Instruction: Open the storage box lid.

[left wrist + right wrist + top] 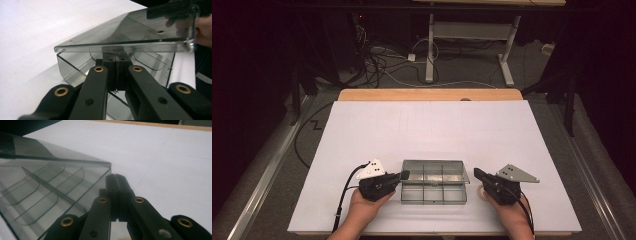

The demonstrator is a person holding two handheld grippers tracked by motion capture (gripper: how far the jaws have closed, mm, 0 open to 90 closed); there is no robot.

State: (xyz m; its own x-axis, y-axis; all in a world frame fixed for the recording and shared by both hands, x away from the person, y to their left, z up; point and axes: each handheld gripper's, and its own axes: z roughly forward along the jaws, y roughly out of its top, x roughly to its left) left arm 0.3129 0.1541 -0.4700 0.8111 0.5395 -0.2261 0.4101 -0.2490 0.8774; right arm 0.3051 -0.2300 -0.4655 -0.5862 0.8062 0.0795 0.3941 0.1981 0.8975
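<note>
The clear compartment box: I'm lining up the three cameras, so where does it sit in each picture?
High view: the clear compartment box lies at bottom centre, between the left gripper and the right gripper.
Left gripper view: it spans centre to upper right, lid raised just beyond the shut jaws.
Right gripper view: it occupies the left half, beside the shut jaws.
Shared landmark: the white table sheet.

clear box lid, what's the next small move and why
Probably lift a little further with the left gripper. Its shut jaws sit under the lid edge, which stands partly raised above the box. The right gripper, also shut, sits beside the box's other end and could steady it.
</note>
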